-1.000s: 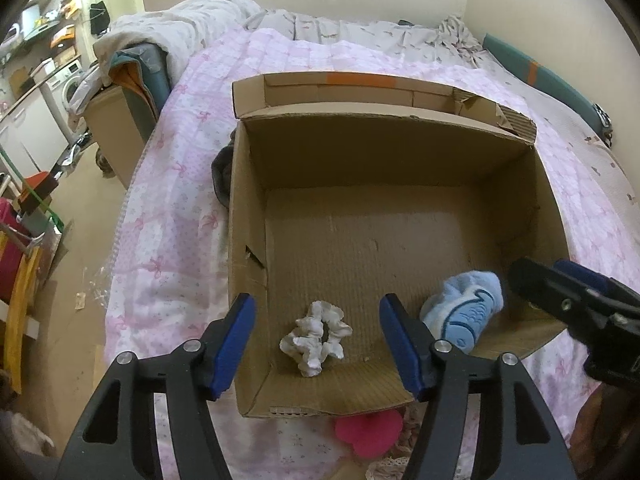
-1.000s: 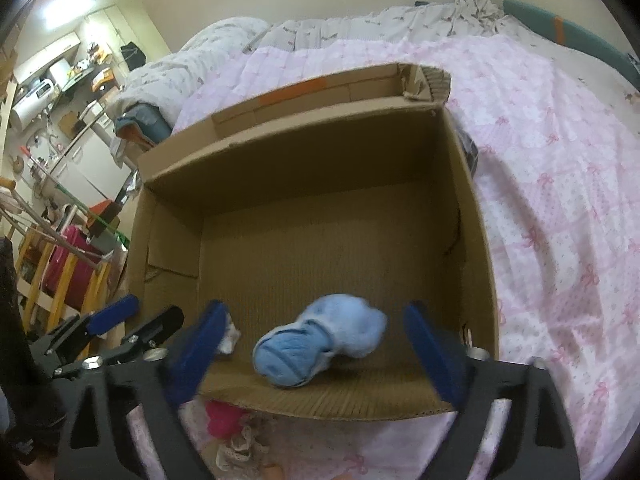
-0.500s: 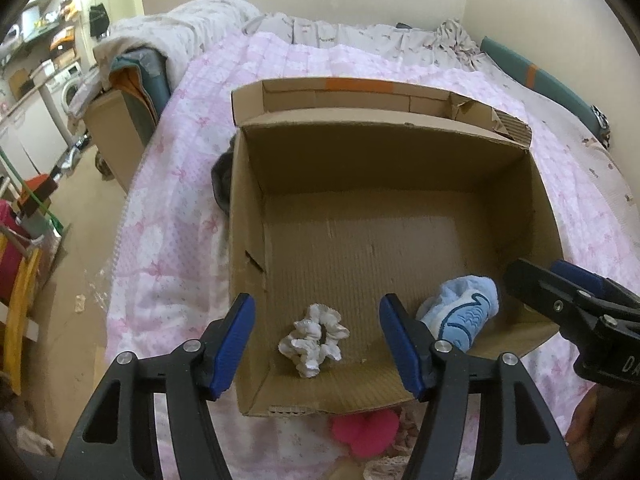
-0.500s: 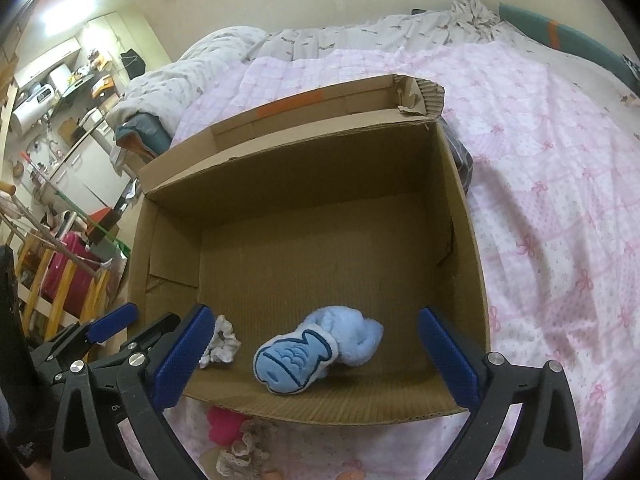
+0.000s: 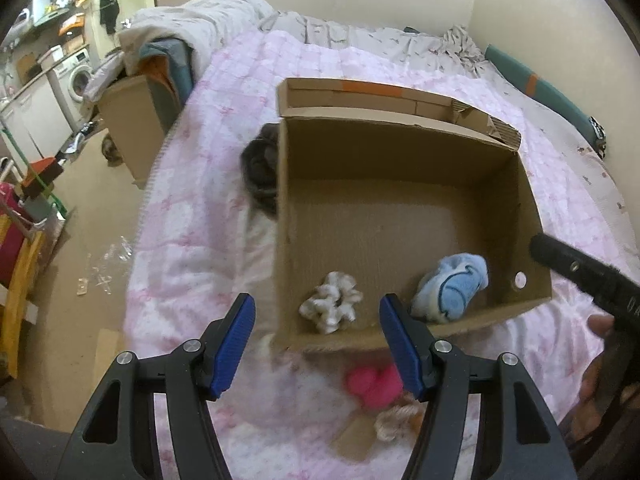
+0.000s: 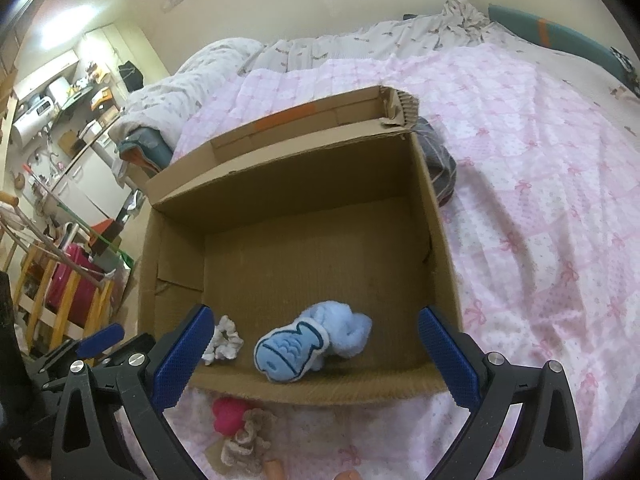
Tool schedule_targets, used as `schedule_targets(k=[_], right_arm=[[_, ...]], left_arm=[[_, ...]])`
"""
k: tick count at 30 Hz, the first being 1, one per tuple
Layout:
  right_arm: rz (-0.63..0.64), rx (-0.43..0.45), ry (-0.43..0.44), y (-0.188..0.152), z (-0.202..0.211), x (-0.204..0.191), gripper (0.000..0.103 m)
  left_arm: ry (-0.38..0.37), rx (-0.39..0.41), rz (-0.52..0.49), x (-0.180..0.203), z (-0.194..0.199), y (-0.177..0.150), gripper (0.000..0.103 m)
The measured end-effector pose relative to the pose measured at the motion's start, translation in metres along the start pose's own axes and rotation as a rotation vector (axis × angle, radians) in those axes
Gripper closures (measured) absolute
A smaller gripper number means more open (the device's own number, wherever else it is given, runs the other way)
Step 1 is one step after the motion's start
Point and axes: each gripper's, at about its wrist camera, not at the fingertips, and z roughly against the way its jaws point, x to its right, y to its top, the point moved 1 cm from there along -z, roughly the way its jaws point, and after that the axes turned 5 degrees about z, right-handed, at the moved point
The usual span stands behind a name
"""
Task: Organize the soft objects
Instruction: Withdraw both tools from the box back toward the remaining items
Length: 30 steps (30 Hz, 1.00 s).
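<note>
Soft objects first: a pink pom-pom (image 5: 374, 388) and beige scrunchie (image 6: 244, 436) wait on the bed (image 6: 540, 208) nearest us, outside the cardboard box (image 5: 404, 336). Inside lie the white scrunchie (image 5: 331, 307) and blue fish toy (image 6: 294, 350). Left gripper (image 5: 316, 344) has just pulled back, right gripper (image 6: 312, 356) hovers, both jaws wide and empty, so two are stowed.

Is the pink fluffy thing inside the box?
No, the pink fluffy thing lies on the bed cover, outside the cardboard box by its near wall.

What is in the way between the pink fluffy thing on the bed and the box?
Only the box's near wall. The pink fluffy thing lies on the bed just outside it, touching a beige knitted piece. The box is open on top, so lifting it over the wall looks clear.
</note>
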Motion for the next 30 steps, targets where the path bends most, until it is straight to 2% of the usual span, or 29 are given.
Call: schedule_targets(k=[10, 19, 30], right_arm=[[0.011, 0.016, -0.018, -0.018, 0.024, -0.003, 0.0], [0.033, 0.005, -0.015, -0.045, 0.041, -0.015, 0.0], [0.06, -0.089, -0.022, -0.074, 0.045, -0.005, 0.0]], left_arm=[[0.03, 0.015, 0.015, -0.019, 0.025, -0.024, 0.041], [0.054, -0.027, 0.027, -0.029, 0.023, -0.044, 0.041], [0.052, -0.063, 0.05, -0.033, 0.017, -0.05, 0.041]])
